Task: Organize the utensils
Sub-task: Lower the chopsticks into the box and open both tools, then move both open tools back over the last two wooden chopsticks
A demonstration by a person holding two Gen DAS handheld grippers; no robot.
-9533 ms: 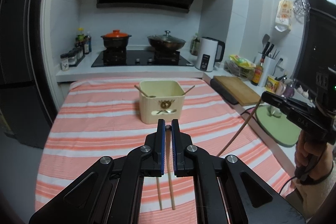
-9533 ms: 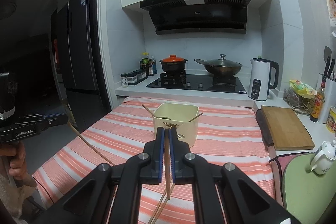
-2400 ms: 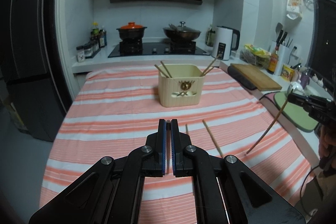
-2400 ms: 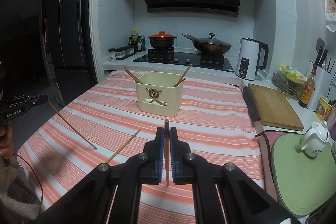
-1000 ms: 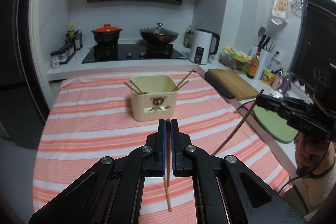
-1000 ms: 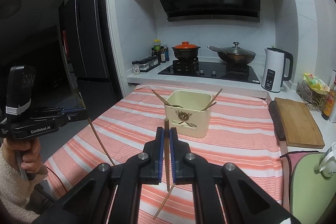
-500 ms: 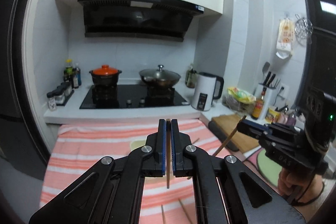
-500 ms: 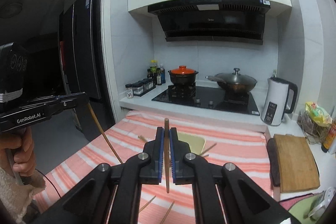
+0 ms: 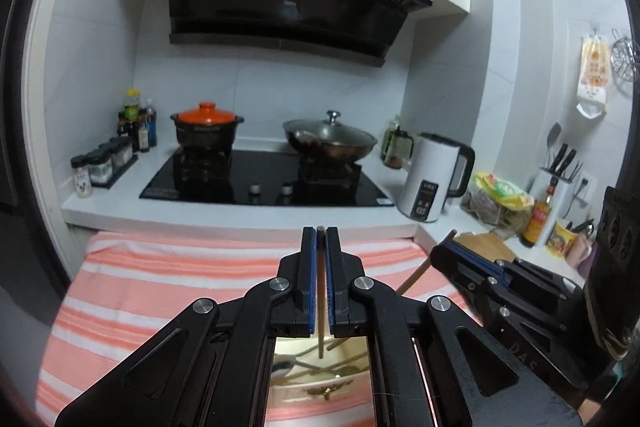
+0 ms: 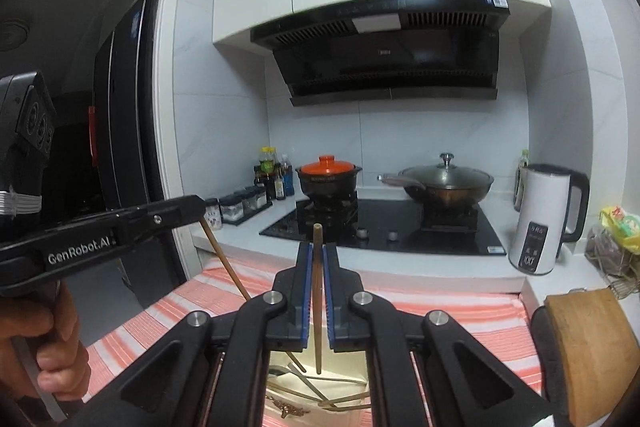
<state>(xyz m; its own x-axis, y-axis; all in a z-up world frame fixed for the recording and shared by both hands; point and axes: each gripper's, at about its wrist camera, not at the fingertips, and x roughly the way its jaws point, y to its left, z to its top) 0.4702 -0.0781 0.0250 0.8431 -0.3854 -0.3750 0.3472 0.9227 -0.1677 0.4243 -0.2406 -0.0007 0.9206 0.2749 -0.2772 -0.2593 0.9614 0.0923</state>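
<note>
The cream utensil holder (image 9: 320, 383) sits on the striped tablecloth (image 9: 168, 279), directly below both grippers, and only its open top and upper front show between the gripper arms. It already contains several chopsticks (image 10: 320, 393) lying crossed inside, along with what appears to be a spoon (image 9: 282, 363); judge that part of the task as done. Your left gripper (image 9: 320, 239) is closed to a narrow slot on one chopstick (image 9: 320, 311), which hangs upright with its lower end above the holder opening. Your right gripper (image 10: 317, 255) is likewise clamped on a second chopstick (image 10: 317, 291), also upright, its tip over the same opening. Neither held chopstick is yet released, so two insertions remain: lower each tip into the holder and open the jaws. Whether any utensils are left on the cloth beside the holder cannot be told, because the gripper bodies hide the near part of the table. Beyond the holder, toward the wall, stand the hob (image 9: 264, 183) with an orange-lidded pot (image 9: 206, 127) and a lidded wok (image 9: 330, 139), and a white kettle (image 9: 434, 179) to the right of them.
</note>
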